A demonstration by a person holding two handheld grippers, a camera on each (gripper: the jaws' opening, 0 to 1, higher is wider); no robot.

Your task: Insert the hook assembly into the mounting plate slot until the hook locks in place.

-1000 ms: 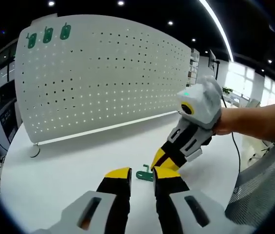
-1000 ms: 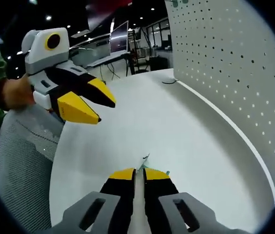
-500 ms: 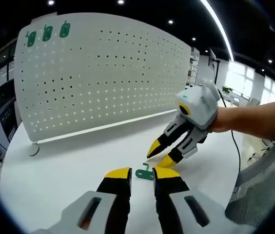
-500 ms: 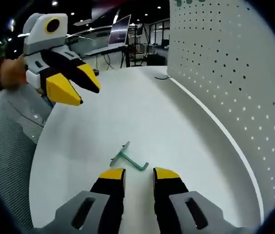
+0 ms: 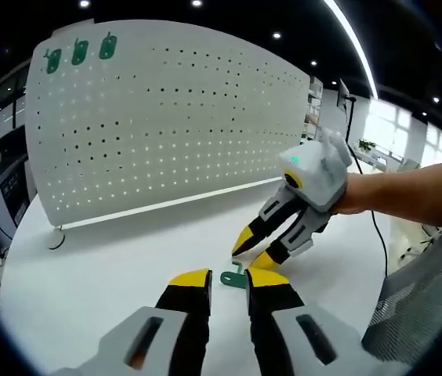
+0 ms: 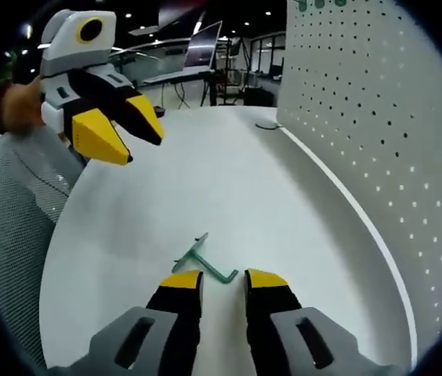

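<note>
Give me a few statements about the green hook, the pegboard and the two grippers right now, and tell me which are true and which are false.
1. The green hook lies on the white table. True.
2. The right gripper is shut on the hook. False: its jaws are apart and the hook lies just beyond them.
3. Three green pieces hang near the pegboard's top corner. True.
4. The left gripper holds the hook. False: it is open and holds nothing.
5. The pegboard lies flat on the table. False: it stands upright.
</note>
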